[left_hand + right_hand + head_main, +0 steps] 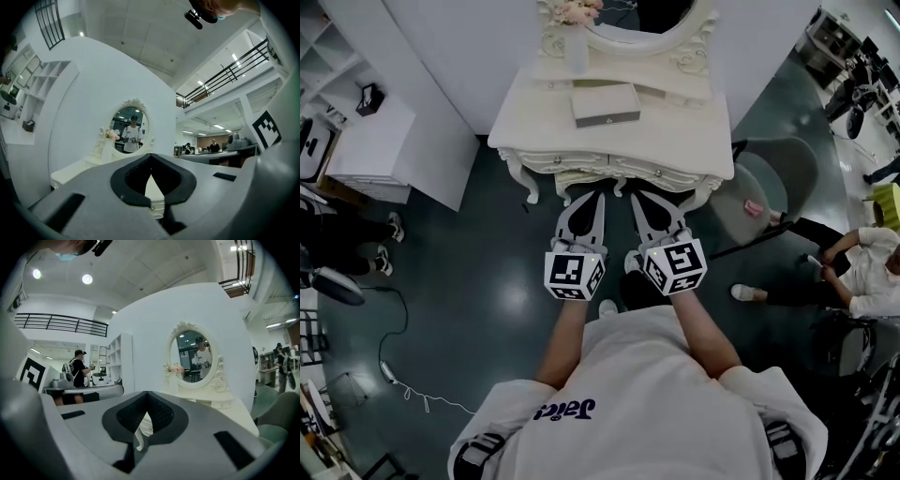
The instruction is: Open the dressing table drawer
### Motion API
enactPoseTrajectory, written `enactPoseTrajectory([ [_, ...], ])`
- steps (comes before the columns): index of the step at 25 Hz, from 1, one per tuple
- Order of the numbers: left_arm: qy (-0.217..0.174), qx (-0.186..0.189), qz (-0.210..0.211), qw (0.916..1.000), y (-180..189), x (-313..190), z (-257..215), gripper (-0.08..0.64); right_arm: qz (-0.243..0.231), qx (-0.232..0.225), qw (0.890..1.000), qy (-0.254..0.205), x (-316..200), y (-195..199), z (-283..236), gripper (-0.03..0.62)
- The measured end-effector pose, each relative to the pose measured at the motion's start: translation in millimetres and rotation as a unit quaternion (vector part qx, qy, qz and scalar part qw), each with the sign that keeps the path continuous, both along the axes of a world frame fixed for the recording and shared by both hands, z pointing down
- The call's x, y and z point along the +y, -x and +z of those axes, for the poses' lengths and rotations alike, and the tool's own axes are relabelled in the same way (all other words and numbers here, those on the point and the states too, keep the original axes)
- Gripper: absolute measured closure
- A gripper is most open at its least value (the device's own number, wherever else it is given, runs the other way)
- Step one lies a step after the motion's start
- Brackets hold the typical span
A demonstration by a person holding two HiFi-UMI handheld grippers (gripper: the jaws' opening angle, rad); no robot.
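Observation:
The white dressing table [525,117] stands ahead of me, with an oval mirror [639,21] at its back. Two shallow drawers run along its front, the left drawer [567,160] and the right drawer [661,172], each with a small knob; both look closed. My left gripper [598,197] and right gripper [637,197] sit side by side just short of the front edge, pointing at it. Both are shut with nothing between the jaws. In the left gripper view the left gripper [150,161] has the table [75,171] beyond it. In the right gripper view a curved table leg shows past the right gripper [147,397].
A grey jewellery box [606,103] and a flower vase [577,33] stand on the tabletop. A grey chair [778,178] is close on the right, with a seated person [872,272] beyond it. A white cabinet [375,141] stands at the left, and a cable [394,375] lies on the floor.

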State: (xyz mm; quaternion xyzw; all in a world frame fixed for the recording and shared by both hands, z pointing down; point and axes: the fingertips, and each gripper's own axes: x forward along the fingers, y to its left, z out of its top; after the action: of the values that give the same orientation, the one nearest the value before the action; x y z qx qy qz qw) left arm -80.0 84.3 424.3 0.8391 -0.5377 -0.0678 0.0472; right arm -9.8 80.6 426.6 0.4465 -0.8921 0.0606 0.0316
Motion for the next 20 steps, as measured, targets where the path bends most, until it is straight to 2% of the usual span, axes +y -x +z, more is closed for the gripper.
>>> enactPoseTrajectory([
  [5, 0.004, -0.01, -0.013, 0.9999, 10.1, -50.6, 7.3, 0.545, -0.005, -0.011, 1.0, 0.015, -58.2, 5.7, 15.3, 0.584],
  [11, 0.004, -0.033, -0.044, 0.9985, 25.6, -134.5, 2.6, 0.545, -0.008, -0.043, 0.999, 0.031, -158.3, 7.3, 14.9, 0.584],
  [15, 0.004, -0.032, -0.063, 0.9975, 28.0, -193.6, -0.8, 0.545, -0.022, -0.049, 0.998, 0.039, -220.5, 8.2, 12.8, 0.584],
  [20, 0.019, -0.027, -0.062, 0.9976, 17.4, -242.2, 14.9, 0.545, -0.021, -0.049, 0.996, 0.069, -267.7, -1.3, 34.6, 0.584],
])
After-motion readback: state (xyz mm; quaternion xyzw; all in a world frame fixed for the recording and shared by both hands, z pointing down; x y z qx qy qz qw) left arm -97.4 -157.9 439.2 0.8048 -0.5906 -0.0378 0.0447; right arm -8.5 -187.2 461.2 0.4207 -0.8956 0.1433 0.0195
